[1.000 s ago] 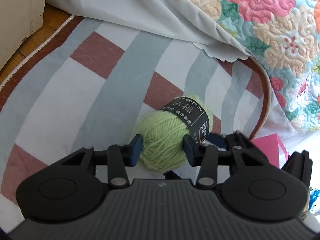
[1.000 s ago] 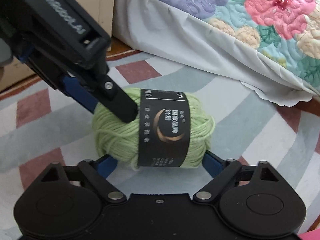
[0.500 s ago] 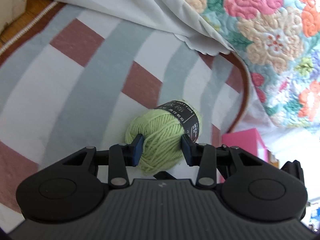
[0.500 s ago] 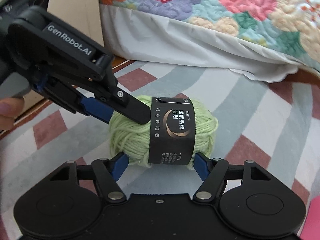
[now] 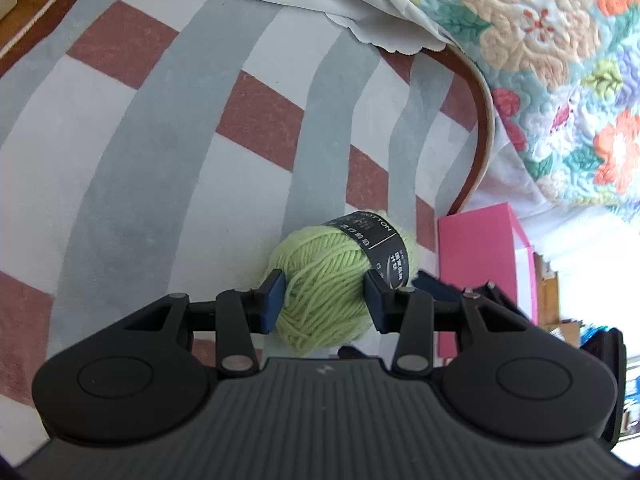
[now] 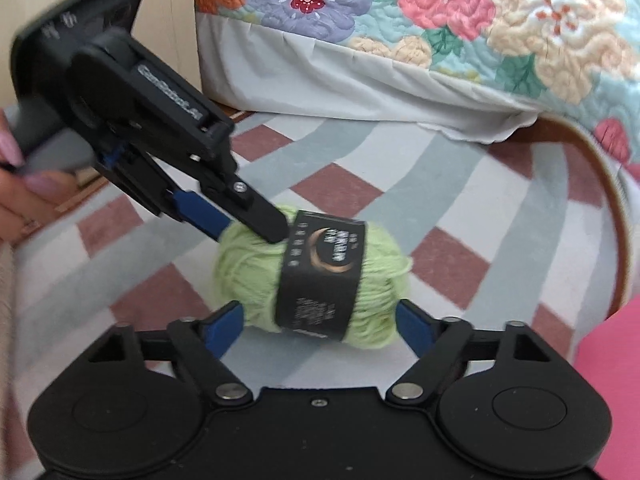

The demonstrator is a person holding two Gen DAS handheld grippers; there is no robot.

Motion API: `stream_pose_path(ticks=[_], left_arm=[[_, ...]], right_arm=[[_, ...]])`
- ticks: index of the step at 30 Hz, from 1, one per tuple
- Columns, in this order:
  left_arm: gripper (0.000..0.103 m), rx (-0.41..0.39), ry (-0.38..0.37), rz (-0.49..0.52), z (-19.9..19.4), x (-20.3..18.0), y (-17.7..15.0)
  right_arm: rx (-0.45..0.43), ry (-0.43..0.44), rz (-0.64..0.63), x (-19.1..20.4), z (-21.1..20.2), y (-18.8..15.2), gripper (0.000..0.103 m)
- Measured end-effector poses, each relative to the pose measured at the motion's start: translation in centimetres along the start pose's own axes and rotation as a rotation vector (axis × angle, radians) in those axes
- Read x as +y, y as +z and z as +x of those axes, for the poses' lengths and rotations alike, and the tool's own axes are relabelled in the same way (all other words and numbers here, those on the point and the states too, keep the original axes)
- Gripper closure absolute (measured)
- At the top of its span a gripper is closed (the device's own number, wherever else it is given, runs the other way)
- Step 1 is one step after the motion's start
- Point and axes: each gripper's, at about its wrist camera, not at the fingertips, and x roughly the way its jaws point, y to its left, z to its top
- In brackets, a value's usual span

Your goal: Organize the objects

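Over the striped rug (image 5: 168,168), my left gripper (image 5: 324,300) pinches the soft, light green yarn ball (image 5: 340,280) at its bare end; my right gripper (image 6: 320,320), just widened, straddles it loosely.

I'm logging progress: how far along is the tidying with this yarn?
Nothing looks put away yet. In hand: the left tongs pinch the green yarn ball above the rug; the right tongs straddle it, having just opened. Left: stowing it, perhaps in the pink box.

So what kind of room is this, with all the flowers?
Most likely a bedroom. A flowery quilt hangs over a bed's edge with a white sheet under it, and a striped rug covers the floor beside it.
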Motion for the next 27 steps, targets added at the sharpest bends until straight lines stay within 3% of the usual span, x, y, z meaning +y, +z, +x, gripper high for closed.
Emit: stream_pose_path(ticks=[11, 16, 20, 27], left_arm=[[0.06, 0.024, 0.052, 0.018, 0.7, -0.1, -0.5], [0.063, 0.046, 0.034, 0.009, 0.9, -0.2, -0.8], [0.064, 0.039, 0.039, 0.058, 0.6, -1.3, -1.3], [0.064, 0.05, 0.047, 0.105, 0.3, -2.9, -2.3]], right_arm=[[0.006, 0.058, 0.027, -0.4, 2.5, -0.6, 0.009], [0.014, 0.072, 0.111, -0.4, 2.2, -1.2, 0.021], [0.021, 0.053, 0.153, -0.3, 1.5, -1.3, 0.032], [0.053, 0.031, 0.194, -0.1, -0.2, -1.4, 0.035]])
